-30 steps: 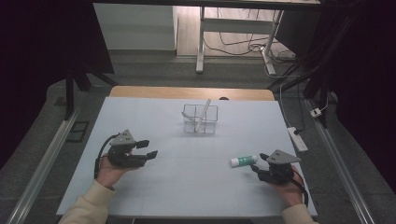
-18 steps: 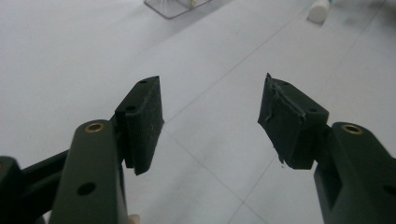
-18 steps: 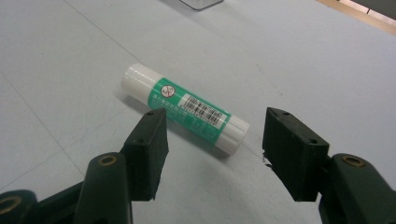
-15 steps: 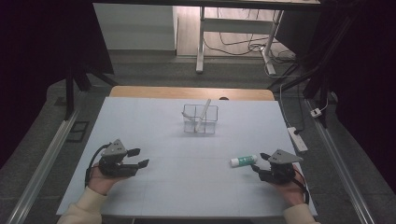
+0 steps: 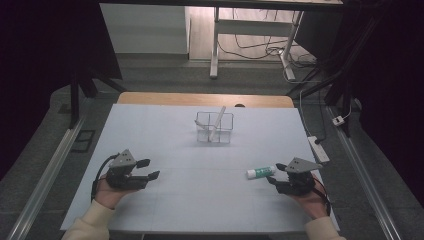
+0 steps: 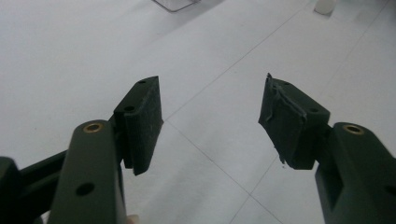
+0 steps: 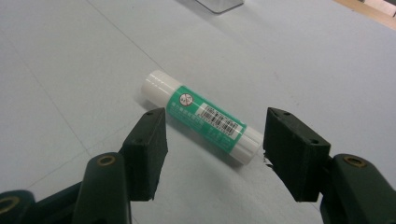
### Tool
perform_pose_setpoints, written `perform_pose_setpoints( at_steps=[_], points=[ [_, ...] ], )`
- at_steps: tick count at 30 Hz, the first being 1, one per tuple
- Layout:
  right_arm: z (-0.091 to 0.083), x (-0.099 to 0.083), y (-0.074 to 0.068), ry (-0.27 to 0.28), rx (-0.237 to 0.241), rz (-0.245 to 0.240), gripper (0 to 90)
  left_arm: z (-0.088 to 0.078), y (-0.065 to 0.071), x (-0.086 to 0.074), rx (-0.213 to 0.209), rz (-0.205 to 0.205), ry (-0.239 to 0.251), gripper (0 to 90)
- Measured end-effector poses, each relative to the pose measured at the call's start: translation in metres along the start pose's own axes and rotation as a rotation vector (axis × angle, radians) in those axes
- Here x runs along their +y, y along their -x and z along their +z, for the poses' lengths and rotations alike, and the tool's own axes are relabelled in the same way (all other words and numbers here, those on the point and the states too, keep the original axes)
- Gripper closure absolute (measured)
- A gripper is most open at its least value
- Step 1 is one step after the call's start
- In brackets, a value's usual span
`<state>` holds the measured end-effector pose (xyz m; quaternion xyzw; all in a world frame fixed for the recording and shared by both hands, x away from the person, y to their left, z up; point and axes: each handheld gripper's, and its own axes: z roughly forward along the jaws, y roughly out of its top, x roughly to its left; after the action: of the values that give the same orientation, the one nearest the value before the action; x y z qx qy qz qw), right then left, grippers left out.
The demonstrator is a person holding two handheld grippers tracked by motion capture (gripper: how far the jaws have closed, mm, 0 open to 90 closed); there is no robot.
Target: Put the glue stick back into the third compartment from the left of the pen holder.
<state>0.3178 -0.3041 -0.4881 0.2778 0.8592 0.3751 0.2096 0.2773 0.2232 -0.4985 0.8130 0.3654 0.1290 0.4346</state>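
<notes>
While my right gripper rests low at about four o'clock on the table, its jaws stand spread with the glue stick lying flat on the sheet just ahead of them, its near end reaching toward the gap but touching neither pad. My left gripper sits at about eight o'clock, jaws likewise spread, nothing but bare sheet between them. At twelve o'clock, well apart from both hands, stands the clear organizer with a white stick leaning in it. As I judge it, the job has barely begun: nothing is gripped yet. I take it that pinching the glue stick, lifting it and carrying it to the organizer all lie ahead.
</notes>
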Motion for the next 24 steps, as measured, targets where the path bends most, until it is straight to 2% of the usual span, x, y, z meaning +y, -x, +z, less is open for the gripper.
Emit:
perform_pose_setpoints(
  at_steps=[16, 24],
  points=[
    [0.002, 0.022, 0.005, -0.062, 0.081, -0.082, 38.5, 0.003, -0.001, -0.002, 0.001, -0.005, -0.013, 39.0],
    [0.01, 0.034, 0.005, -0.093, 0.152, -0.134, 37.3, 0.004, -0.001, -0.003, -0.005, -0.006, -0.02, 38.9]
  ],
)
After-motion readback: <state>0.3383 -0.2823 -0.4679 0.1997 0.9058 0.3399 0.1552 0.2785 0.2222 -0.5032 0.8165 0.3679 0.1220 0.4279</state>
